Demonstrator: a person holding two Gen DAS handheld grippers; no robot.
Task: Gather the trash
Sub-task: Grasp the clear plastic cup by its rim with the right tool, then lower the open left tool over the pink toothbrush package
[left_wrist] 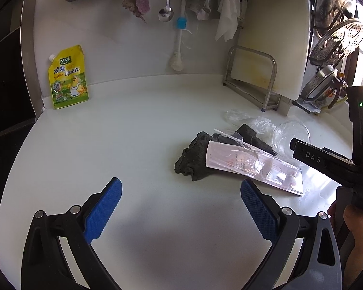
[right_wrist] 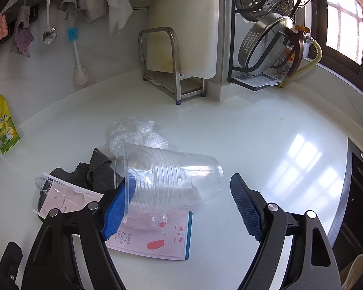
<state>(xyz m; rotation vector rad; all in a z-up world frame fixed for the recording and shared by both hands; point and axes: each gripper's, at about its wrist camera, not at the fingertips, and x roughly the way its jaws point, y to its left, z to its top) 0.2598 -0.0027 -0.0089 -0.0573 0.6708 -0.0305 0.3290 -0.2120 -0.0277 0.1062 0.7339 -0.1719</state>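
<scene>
Your right gripper (right_wrist: 181, 203) was the nearer one, fingers apart around the cup (right_wrist: 167, 176), not clamped. The cup lay on its side beside the dark cloth (right_wrist: 89, 174), long axis crosswise to the fingers; its rim perhaps touched the left pad. Your left gripper (left_wrist: 181, 207) stood open, well short of the cloth.

"DAS" on right claw (left_wrist: 313, 157) body; "鸡精调味料" on yellow pouch (left_wrist: 69, 77) w/ chicken pic.
</scene>
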